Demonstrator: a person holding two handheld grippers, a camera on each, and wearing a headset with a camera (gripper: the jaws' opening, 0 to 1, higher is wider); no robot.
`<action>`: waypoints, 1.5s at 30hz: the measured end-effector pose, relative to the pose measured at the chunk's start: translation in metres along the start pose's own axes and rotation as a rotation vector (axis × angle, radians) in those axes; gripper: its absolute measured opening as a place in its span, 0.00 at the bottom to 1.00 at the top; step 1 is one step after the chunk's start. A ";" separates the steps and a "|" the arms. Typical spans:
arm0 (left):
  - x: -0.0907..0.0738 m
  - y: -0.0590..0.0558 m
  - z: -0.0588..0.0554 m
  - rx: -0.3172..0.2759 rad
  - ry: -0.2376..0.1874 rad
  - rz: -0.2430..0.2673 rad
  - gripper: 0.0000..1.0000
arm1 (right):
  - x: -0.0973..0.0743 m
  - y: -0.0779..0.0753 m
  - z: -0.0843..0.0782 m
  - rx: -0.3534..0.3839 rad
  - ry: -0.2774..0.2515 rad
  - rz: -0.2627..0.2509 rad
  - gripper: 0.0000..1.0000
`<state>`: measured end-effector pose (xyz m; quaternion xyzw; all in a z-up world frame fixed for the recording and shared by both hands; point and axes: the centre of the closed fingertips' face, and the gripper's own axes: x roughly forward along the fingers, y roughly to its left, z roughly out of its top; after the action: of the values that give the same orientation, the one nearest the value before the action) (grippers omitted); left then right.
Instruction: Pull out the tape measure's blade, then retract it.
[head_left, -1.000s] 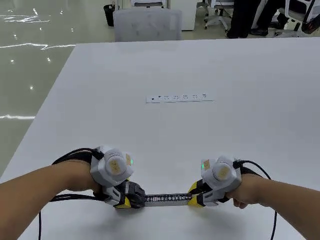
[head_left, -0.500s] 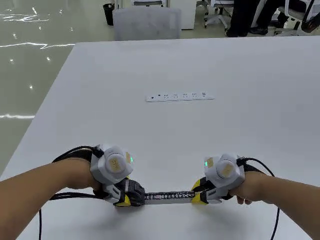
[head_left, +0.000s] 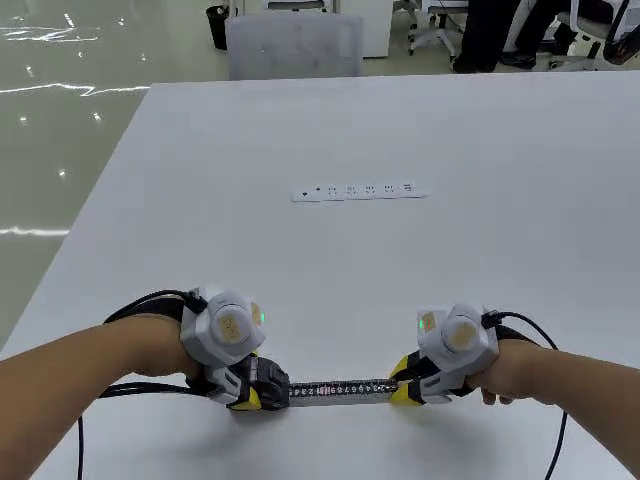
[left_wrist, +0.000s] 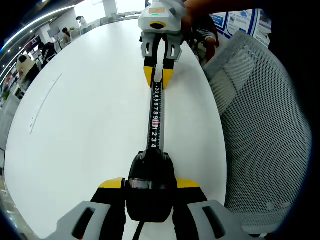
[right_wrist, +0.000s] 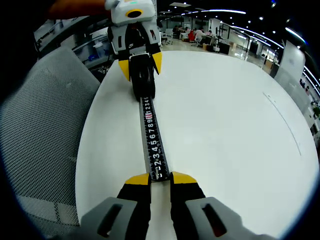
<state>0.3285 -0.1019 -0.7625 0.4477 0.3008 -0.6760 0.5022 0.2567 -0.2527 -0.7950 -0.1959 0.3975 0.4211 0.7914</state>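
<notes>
The tape measure's black case (head_left: 268, 384) lies near the table's front edge, and my left gripper (head_left: 250, 388) is shut on it. In the left gripper view the case (left_wrist: 150, 184) sits between the yellow-tipped jaws of that gripper (left_wrist: 150, 186). A numbered blade (head_left: 342, 390) runs out flat to the right. My right gripper (head_left: 408, 386) is shut on the blade's end. In the right gripper view the blade (right_wrist: 151, 136) leads from my own gripper (right_wrist: 160, 178) back to the case (right_wrist: 143, 81). The right gripper (left_wrist: 159, 75) also faces me in the left gripper view.
A white power strip (head_left: 358, 192) lies at mid-table. A grey chair (head_left: 293, 45) stands at the far edge. A mesh chair back (left_wrist: 260, 125) is close behind the table's front edge. The white table (head_left: 400, 270) stretches wide beyond the grippers.
My right gripper has moved to the right with the blade's end, so more blade shows. The left gripper and the case have stayed put.
</notes>
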 end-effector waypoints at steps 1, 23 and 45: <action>0.000 0.000 0.000 0.000 0.000 0.000 0.33 | 0.000 0.000 -0.001 0.000 0.001 -0.001 0.12; 0.000 0.000 0.000 0.002 0.001 0.001 0.33 | -0.010 -0.003 -0.013 0.007 0.015 -0.010 0.12; 0.000 0.000 -0.001 -0.002 0.005 0.001 0.33 | -0.020 -0.006 -0.027 0.024 0.027 -0.019 0.12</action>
<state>0.3284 -0.1014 -0.7628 0.4489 0.3027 -0.6744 0.5021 0.2428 -0.2837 -0.7954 -0.1957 0.4111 0.4061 0.7923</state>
